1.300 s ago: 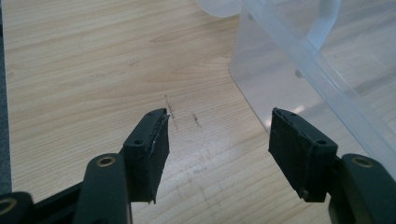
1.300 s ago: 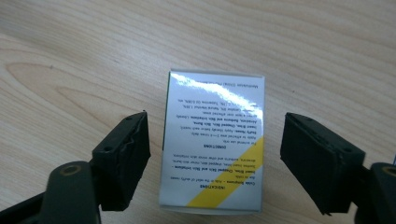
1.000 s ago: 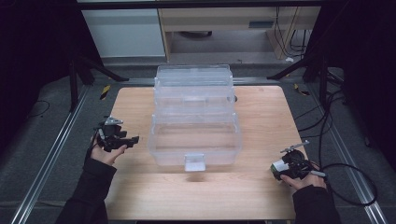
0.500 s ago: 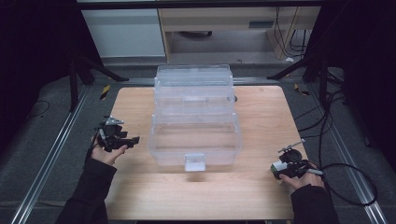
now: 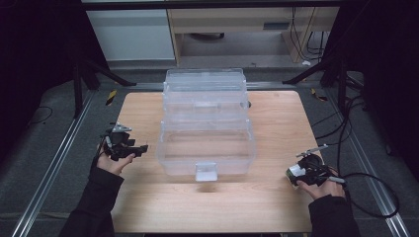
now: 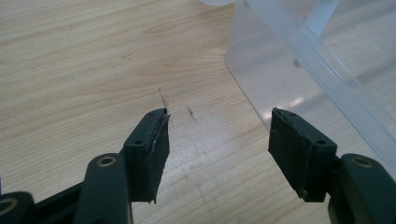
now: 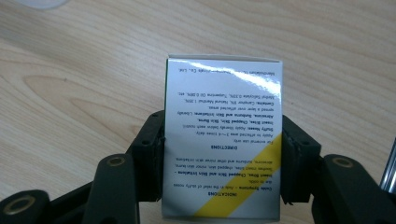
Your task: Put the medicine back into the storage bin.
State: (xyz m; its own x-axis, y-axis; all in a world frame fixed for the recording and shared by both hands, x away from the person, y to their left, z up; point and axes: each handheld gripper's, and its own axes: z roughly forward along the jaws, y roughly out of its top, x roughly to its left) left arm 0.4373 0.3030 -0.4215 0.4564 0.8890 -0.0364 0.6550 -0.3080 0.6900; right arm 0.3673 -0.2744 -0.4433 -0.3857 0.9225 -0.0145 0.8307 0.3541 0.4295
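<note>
Jaws of the right gripper (image 7: 223, 154) have just been closing onto the small box (image 7: 223, 135); left gripper (image 6: 219, 144) gapes empty beside the clear organizer (image 5: 205, 123).

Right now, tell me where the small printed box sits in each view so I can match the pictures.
High view: the small printed box is at the right edge of the table, in the right claw.
Left gripper view: not in it.
Right gripper view: it stands centre frame, between the two black jaws, which have just been closing on its sides.
Shared landmark: the wooden table.
</note>
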